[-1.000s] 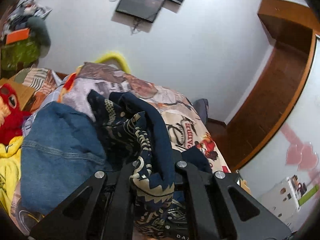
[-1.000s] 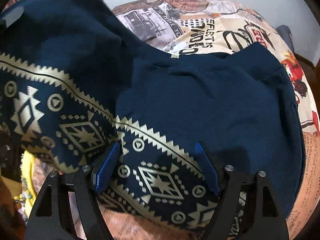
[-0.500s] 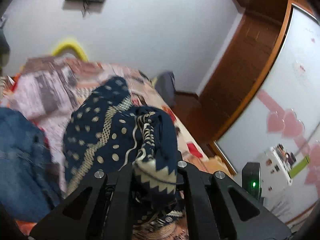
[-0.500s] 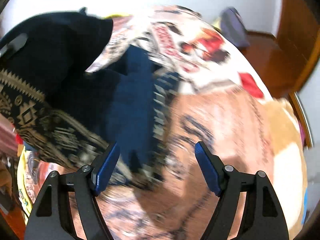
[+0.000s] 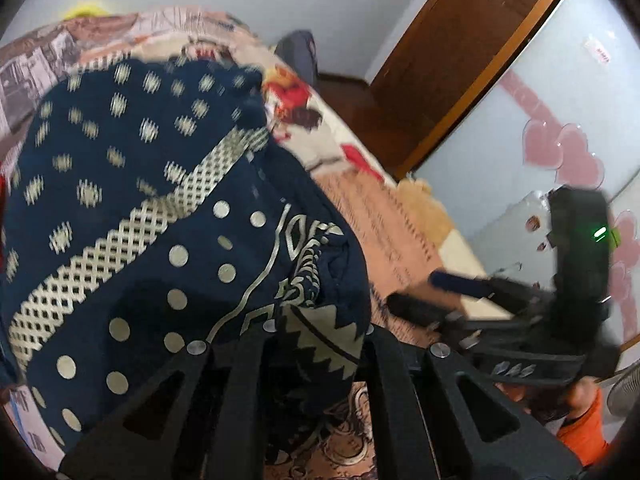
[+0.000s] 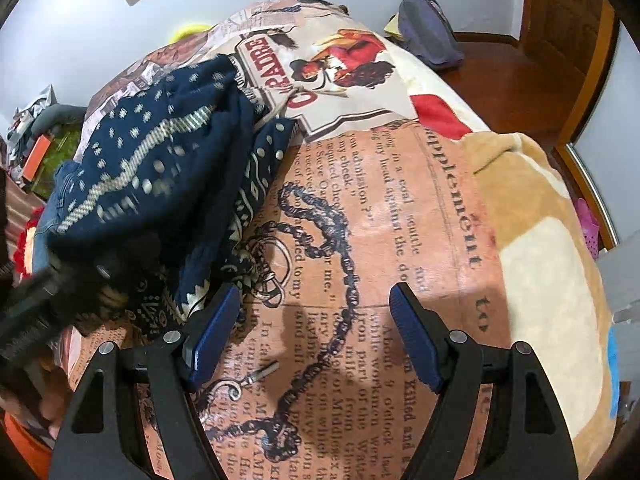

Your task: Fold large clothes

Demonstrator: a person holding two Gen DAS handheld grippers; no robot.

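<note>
My left tool (image 5: 320, 340) is clamped on a bunched fold of the navy patterned sweater (image 5: 152, 216), heaped on the bed (image 6: 400, 208) — my right tool (image 6: 314, 332) gapes empty over bare blanket. One pinch point — the heap may drag crooked or slip free.

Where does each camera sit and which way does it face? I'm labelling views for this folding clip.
Left wrist: on the left claw, angled down over the bed; shut on the navy patterned sweater; an orange sleeve shows.
Right wrist: on the right claw, open, tilted down at the newspaper-print blanket.
Shared: sweater, blanket, and each view catches the other claw.
</note>
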